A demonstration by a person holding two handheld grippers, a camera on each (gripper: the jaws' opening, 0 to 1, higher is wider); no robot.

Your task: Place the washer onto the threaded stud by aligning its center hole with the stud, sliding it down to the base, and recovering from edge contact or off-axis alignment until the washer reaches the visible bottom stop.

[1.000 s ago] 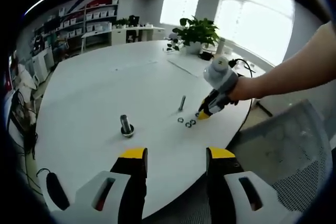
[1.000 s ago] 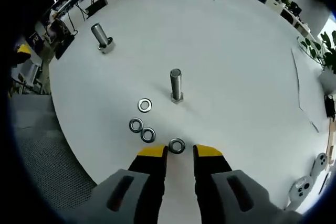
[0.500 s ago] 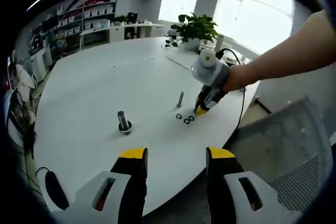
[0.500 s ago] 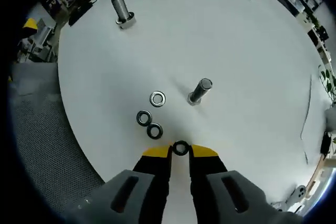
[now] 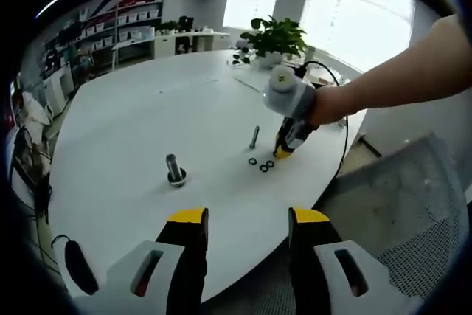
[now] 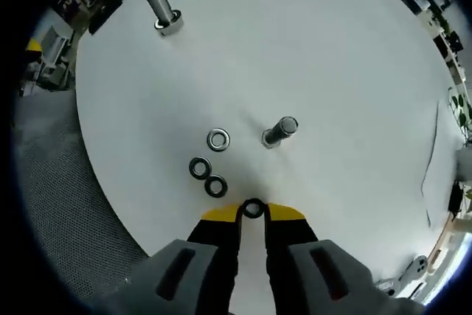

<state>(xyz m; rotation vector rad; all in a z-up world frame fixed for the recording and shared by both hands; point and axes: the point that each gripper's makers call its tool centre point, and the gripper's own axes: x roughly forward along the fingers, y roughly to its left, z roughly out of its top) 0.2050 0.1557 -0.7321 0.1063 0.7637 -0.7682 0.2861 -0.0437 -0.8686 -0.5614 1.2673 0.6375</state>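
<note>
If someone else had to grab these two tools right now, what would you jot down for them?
Right gripper: jaws closed around one washer at their tips, low over the white table.
Left gripper: open, empty, held back near the table edge.
Threaded stud stands just ahead of the right gripper, bare. Three spare washers lie left of it. A second, thicker stud stands farther off.
Done: washer gripped.
Left: carry it over the stud, line up the hole, slide it down to the base.

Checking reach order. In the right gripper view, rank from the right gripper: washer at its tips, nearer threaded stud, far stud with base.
1. Dark metal washer, between the right gripper tips.
2. Slim threaded steel stud, mid-table, just ahead.
3. Thicker steel stud on a round base, far upper left.
</note>
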